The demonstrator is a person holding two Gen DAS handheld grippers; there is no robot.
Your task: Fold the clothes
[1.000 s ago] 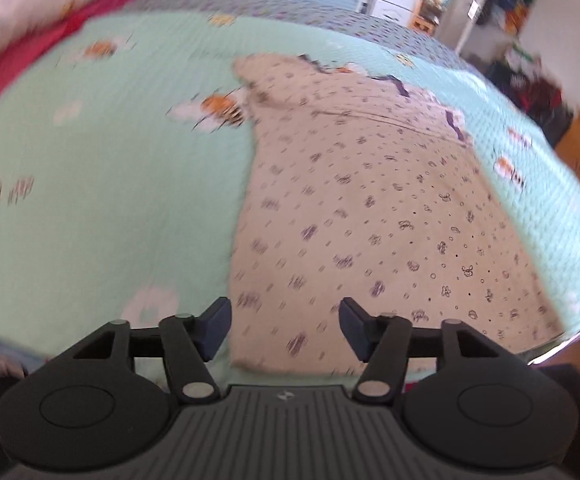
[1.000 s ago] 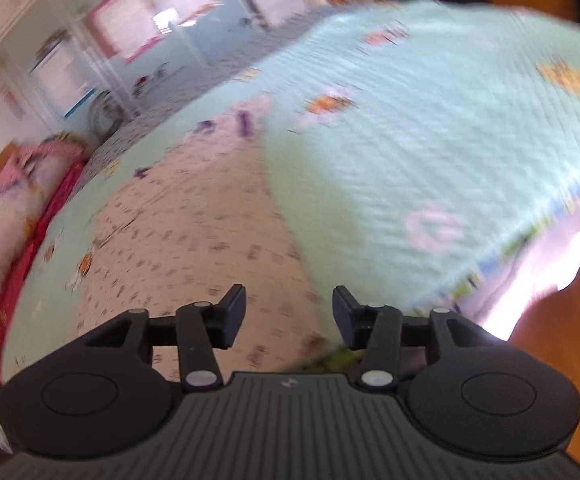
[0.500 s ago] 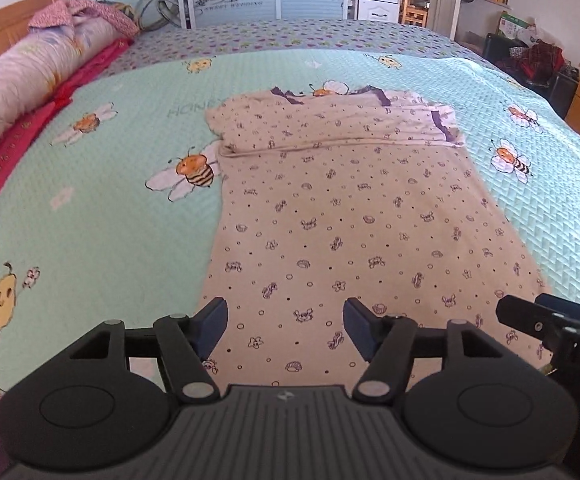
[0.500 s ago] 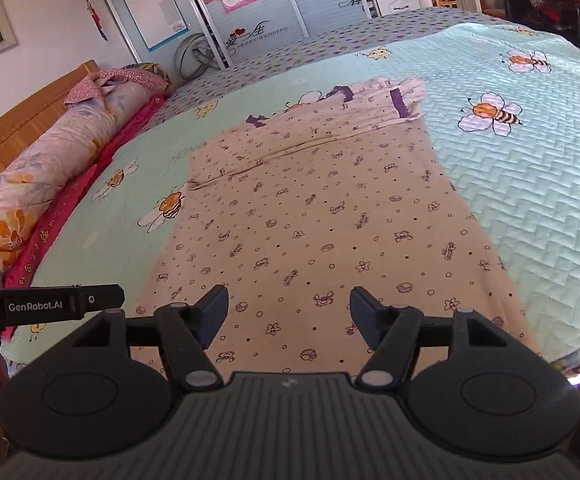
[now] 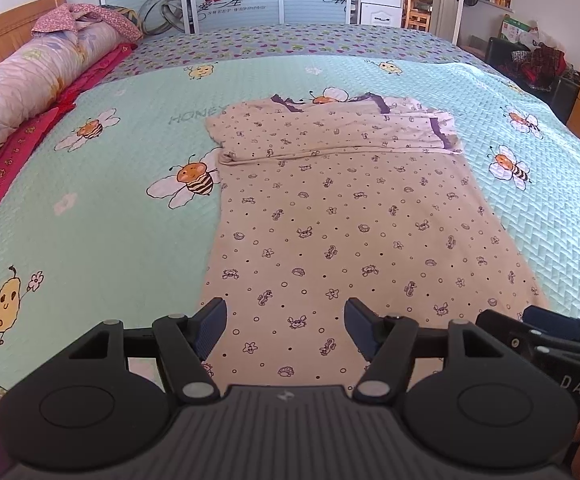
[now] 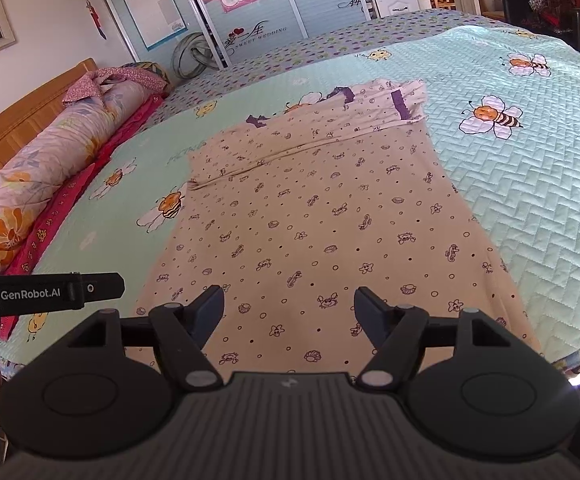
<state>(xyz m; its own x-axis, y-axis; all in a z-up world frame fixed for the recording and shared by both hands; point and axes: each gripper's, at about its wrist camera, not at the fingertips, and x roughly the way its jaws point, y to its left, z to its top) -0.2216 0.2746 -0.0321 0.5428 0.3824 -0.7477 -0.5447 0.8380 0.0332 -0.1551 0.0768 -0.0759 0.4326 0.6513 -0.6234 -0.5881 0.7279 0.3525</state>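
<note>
Left wrist view has the left gripper [image 5: 285, 326] hanging over the near hem of the nightdress [image 5: 354, 232], fingers spread wide with nothing in them. That nightdress lies flat on the green bee-print bedspread [image 5: 89, 240] (sleeves folded in across the top). Right gripper [image 6: 288, 310] is the same deal, fingers apart and empty above the hem, close beside the left one.

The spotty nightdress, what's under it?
The nightdress lies flat on the green bee bedspread, which shows all around it. One bee peeks out at the neckline. Any pictures under the cloth are hidden.
</note>
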